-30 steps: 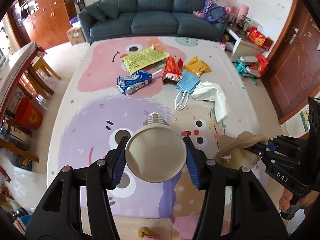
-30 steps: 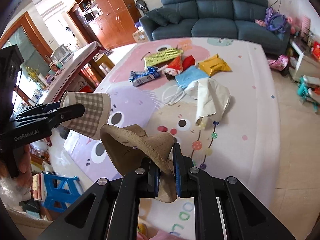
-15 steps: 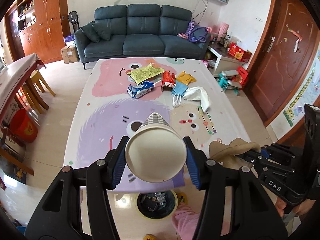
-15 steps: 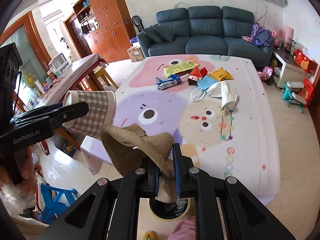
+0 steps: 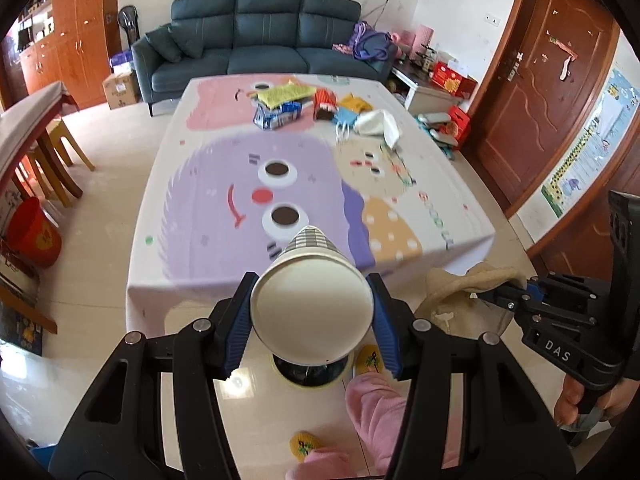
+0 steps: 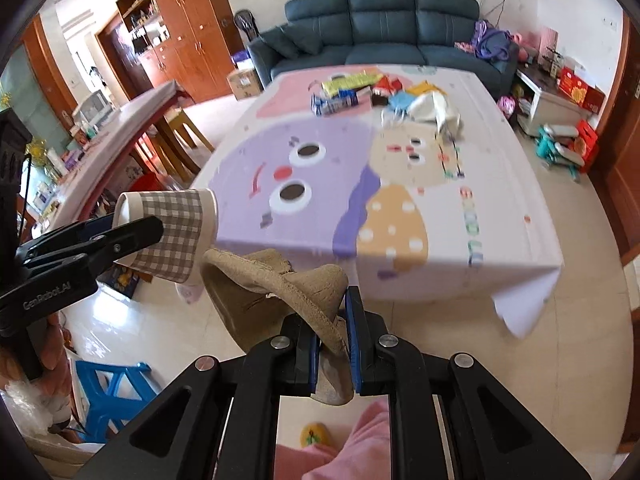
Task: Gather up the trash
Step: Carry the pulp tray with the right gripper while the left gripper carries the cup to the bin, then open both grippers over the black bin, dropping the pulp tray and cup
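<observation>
The left gripper (image 5: 312, 320) clasped a checked paper cup (image 5: 312, 312) on its side (base toward the camera), above a floor bin (image 5: 312, 374). The right gripper (image 6: 333, 344) pinched a crumpled brown paper bag (image 6: 276, 292). Remaining wrappers (image 5: 280, 110) lay on the table (image 5: 200, 200).

Each camera sat behind its own hand-held gripper, looking forward along the fingers from off the near end of the surface (image 5: 460, 216) toward the sofa (image 5: 260, 36). Both views shared that surface (image 6: 500, 184), the sofa (image 6: 380, 28), and the opposite hand-held gripper at its edge.
</observation>
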`<action>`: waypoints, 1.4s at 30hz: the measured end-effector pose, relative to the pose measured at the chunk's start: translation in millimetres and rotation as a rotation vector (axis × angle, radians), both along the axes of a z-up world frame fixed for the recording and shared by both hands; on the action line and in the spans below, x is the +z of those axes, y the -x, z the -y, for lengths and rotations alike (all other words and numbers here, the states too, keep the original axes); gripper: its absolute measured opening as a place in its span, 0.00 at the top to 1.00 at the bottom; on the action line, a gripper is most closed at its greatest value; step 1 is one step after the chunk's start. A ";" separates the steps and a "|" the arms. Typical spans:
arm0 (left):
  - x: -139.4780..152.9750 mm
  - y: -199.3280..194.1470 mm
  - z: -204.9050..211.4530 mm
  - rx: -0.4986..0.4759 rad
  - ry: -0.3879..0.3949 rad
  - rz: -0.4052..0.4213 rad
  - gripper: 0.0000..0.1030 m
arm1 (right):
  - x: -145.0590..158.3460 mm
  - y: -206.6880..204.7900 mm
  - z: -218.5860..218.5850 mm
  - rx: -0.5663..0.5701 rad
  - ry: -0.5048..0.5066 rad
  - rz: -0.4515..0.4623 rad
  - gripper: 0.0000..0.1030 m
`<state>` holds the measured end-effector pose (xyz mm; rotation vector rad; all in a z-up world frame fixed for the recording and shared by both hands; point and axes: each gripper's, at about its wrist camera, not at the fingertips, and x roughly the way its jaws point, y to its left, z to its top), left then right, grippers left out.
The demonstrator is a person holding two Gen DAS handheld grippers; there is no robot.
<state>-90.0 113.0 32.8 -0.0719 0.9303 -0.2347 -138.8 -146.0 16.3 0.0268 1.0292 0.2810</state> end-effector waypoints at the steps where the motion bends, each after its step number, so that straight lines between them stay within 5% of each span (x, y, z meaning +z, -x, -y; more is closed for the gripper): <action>1: -4.3 5.8 -0.7 -0.003 0.001 -0.010 0.51 | -4.9 4.0 -1.6 0.000 0.005 -0.018 0.88; 7: -34.8 18.4 6.5 -0.008 0.001 -0.084 0.51 | -34.2 -1.5 -1.1 -0.022 0.017 -0.086 0.88; 12: -82.5 21.1 18.4 -0.006 -0.020 -0.179 0.51 | -93.9 -6.3 3.6 -0.071 0.014 -0.188 0.88; 20: -239.5 17.1 44.3 0.020 -0.024 -0.383 0.51 | -254.3 -18.5 11.7 -0.165 0.059 -0.371 0.88; 27: -349.7 -16.1 65.2 0.046 -0.049 -0.403 0.51 | -372.1 -50.7 12.6 -0.231 0.025 -0.446 0.88; 35: -438.7 -60.0 77.3 0.068 -0.099 -0.398 0.51 | -459.7 -90.9 15.0 -0.277 -0.056 -0.471 0.86; 40: -466.2 -76.4 71.2 0.085 -0.095 -0.412 0.24 | -493.7 -101.8 19.1 -0.274 -0.088 -0.478 0.62; 42: -470.3 -78.9 68.2 0.088 -0.102 -0.411 0.23 | -498.3 -103.9 19.6 -0.271 -0.087 -0.476 0.62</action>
